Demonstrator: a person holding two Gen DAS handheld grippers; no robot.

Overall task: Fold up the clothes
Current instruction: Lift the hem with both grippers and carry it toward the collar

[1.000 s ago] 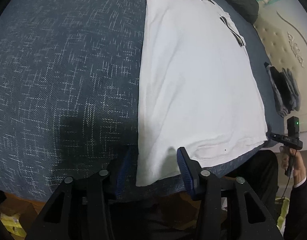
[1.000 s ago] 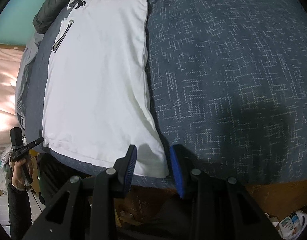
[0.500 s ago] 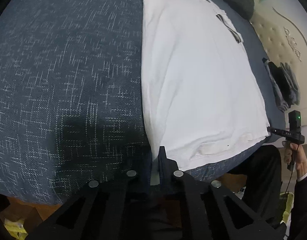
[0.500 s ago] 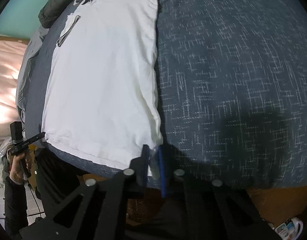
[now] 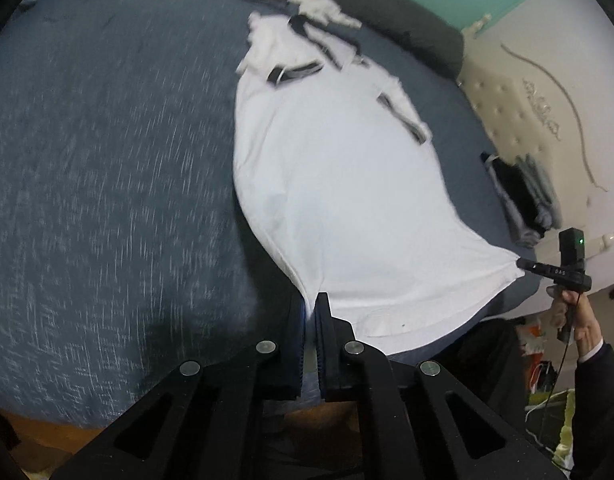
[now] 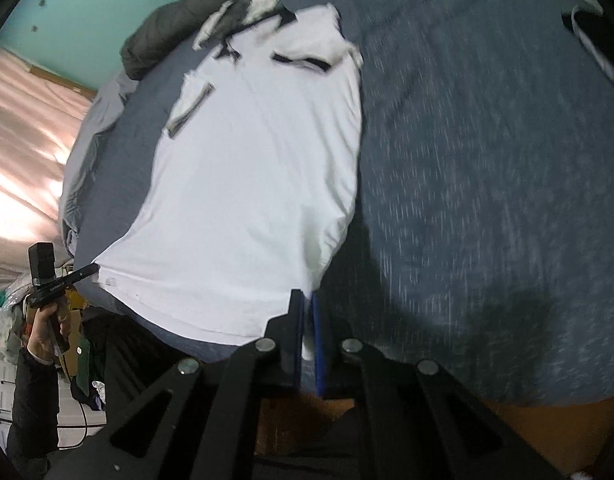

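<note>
The only writing visible is sitting on the side of the right gripper (image 5: 523,265) as seen from the left wrist camera: 3 small pale characters, possibly "DAS", too small to be sure. A green light is glowing on the camera block above it.

1 white shirt (image 5: 347,200) with black trim at collar and sleeves is lying lengthwise on the dark blue bedspread (image 5: 107,160), its collar end toward the far side and its hem toward the near edge of the bed. 2 grippers are working on it. The left gripper (image 5: 310,304) is pinching the hem corner nearest its own camera, jaws nearly closed with white cloth showing between them. The right gripper is clamping the opposite hem corner in the same way, seen close up from its own camera at (image 6: 307,304). Both corners are standing raised off the bedspread, and the hem is stretching taut between them.

1 small stack of dark folded clothes (image 5: 523,200) is resting near the cream tufted headboard (image 5: 527,112). 1 dark bolster (image 5: 407,28) is lying beyond the collar. The person's hand (image 5: 575,312) is gripping the right gripper's handle.
</note>
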